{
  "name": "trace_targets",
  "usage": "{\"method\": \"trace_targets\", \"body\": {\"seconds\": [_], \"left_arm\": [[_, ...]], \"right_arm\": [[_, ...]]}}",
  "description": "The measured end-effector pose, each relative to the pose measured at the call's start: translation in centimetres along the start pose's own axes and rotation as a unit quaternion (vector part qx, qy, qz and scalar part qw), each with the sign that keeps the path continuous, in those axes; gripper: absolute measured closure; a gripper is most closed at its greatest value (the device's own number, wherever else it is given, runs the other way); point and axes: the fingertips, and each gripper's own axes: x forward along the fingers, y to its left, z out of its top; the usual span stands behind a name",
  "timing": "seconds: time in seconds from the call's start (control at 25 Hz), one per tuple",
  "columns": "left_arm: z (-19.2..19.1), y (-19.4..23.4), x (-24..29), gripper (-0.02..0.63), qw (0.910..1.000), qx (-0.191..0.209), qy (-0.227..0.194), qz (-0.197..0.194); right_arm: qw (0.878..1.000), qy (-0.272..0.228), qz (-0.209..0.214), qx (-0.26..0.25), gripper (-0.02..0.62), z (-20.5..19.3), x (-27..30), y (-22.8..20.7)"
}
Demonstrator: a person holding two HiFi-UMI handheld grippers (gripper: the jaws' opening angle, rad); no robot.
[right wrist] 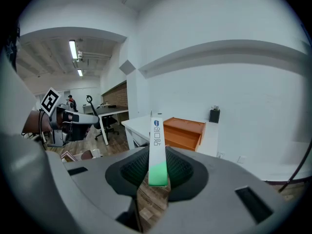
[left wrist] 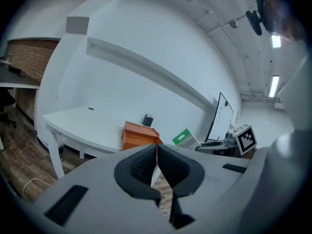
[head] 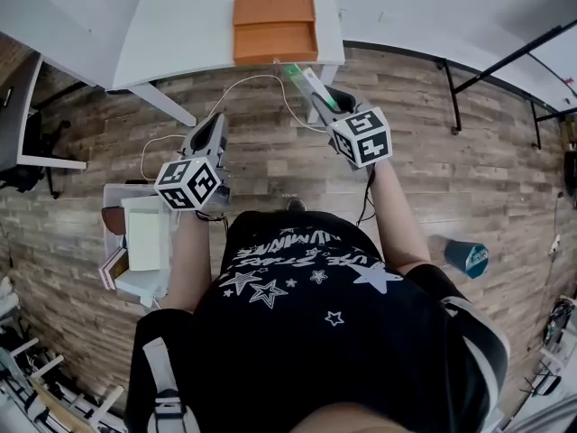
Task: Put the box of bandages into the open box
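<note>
We pinch the green-and-white box of bandages [right wrist: 156, 140] upright in our right gripper [right wrist: 157, 173]. Our left gripper [left wrist: 157, 162] is pressed together, empty, well apart from the orange open box [head: 275, 27].

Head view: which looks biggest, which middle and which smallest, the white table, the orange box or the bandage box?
1. The white table looks biggest, even cut off at the picture's edge.
2. The orange box.
3. The bandage box looks smallest; the right claw hides its lower end.
</note>
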Motion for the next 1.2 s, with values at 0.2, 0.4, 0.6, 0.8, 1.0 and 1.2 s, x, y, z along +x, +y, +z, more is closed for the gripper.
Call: {"method": "trace_targets", "body": {"seconds": [0.2, 0.4, 0.6, 0.8, 1.0, 1.2], "left_arm": [[0.3, -0.4, 1.5, 0.583, 1.0, 0.0, 0.005, 0.006], [-0.1, 0.1, 2.5, 0.583, 0.9999, -0.002, 0.012, 0.011], [-0.5, 0.8, 3.8, 0.583, 0.9998, -0.003, 0.021, 0.005], [0.0, 1.3, 7.0, 0.583, 0.9996, -0.005, 0.026, -0.009], [1.0, 2.8, 10.6, 0.583, 0.9994, -0.007, 0.028, -0.021], [2.6, 5.9, 14.4, 0.583, 0.9992, -0.012, 0.033, -0.02]], "right_arm": [[1.0, 0.008, 0.008, 0.007, 0.48, -0.5, 0.6, -1.6], [1.0, 0.011, 0.009, 0.016, 0.48, -1.3, 1.5, -2.4], [1.0, 0.014, 0.002, 0.021, 0.48, -1.5, 2.1, -3.0], [1.0, 0.018, -0.009, 0.023, 0.48, -0.8, 3.6, -5.0], [0.999, 0.022, -0.016, 0.017, 0.48, 0.5, 6.2, -7.4], [0.999, 0.028, -0.023, 0.021, 0.48, 2.1, 9.8, -9.8]]}}
